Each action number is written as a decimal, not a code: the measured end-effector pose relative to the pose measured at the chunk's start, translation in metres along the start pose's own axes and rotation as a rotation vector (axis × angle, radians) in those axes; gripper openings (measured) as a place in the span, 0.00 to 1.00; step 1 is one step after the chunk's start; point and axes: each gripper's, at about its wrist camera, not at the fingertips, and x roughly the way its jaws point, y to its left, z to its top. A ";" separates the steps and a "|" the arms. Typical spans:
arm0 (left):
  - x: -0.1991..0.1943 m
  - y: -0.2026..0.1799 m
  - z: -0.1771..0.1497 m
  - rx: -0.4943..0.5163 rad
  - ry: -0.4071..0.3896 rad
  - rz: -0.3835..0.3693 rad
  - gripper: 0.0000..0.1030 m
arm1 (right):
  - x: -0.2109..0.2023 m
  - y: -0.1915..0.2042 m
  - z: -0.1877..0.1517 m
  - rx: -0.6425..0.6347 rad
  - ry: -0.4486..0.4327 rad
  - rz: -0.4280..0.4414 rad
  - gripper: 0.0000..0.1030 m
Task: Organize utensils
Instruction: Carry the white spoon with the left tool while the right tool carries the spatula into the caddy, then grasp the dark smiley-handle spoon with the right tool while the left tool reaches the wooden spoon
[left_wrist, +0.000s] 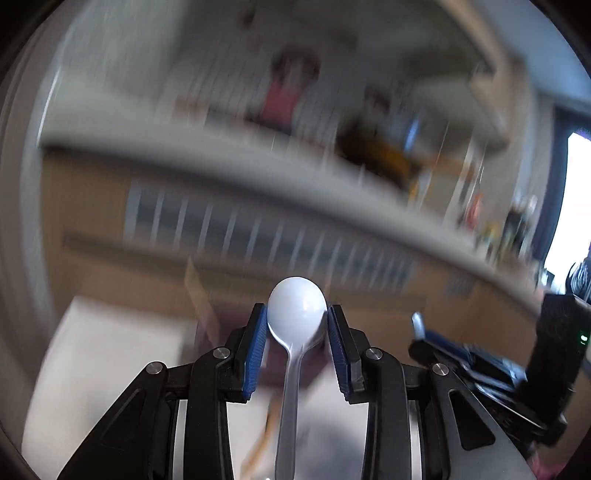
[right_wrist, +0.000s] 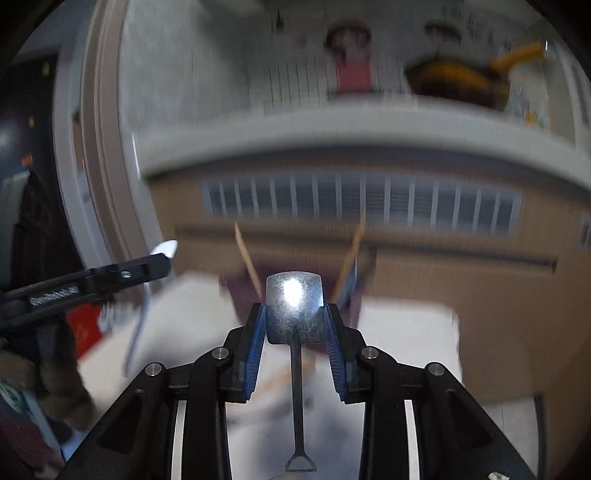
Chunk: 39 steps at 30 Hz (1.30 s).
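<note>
A white plastic spoon (left_wrist: 297, 314) is pinched by its bowl between the blue pads of my left gripper (left_wrist: 296, 309), which is shut on it; the handle hangs down toward the camera. In the right wrist view, a small metal shovel-shaped spoon (right_wrist: 294, 314) is gripped the same way by its blade in my right gripper (right_wrist: 294, 309), its thin handle pointing down. Each gripper shows in the other's view: the right gripper (left_wrist: 421, 334) low at the right, the left gripper (right_wrist: 159, 260) at the left with the white spoon's tip (right_wrist: 167, 248) sticking out. Both are lifted above the table.
The background is motion-blurred. A white table top (right_wrist: 406, 350) lies below. Two wooden sticks (right_wrist: 245, 254) stand up from a dark container behind the spoon. A grey counter ledge (right_wrist: 351, 136) with a vent grille (right_wrist: 362, 201) runs across beyond.
</note>
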 end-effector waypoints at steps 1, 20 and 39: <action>0.004 -0.001 0.009 0.007 -0.069 0.001 0.33 | -0.003 0.000 0.020 0.009 -0.067 -0.001 0.29; 0.140 0.047 -0.014 -0.043 -0.209 0.091 0.33 | 0.150 -0.026 0.055 0.071 -0.145 -0.086 0.29; 0.018 0.090 -0.089 -0.063 0.212 0.331 0.61 | 0.082 -0.008 -0.047 -0.038 0.232 -0.084 0.54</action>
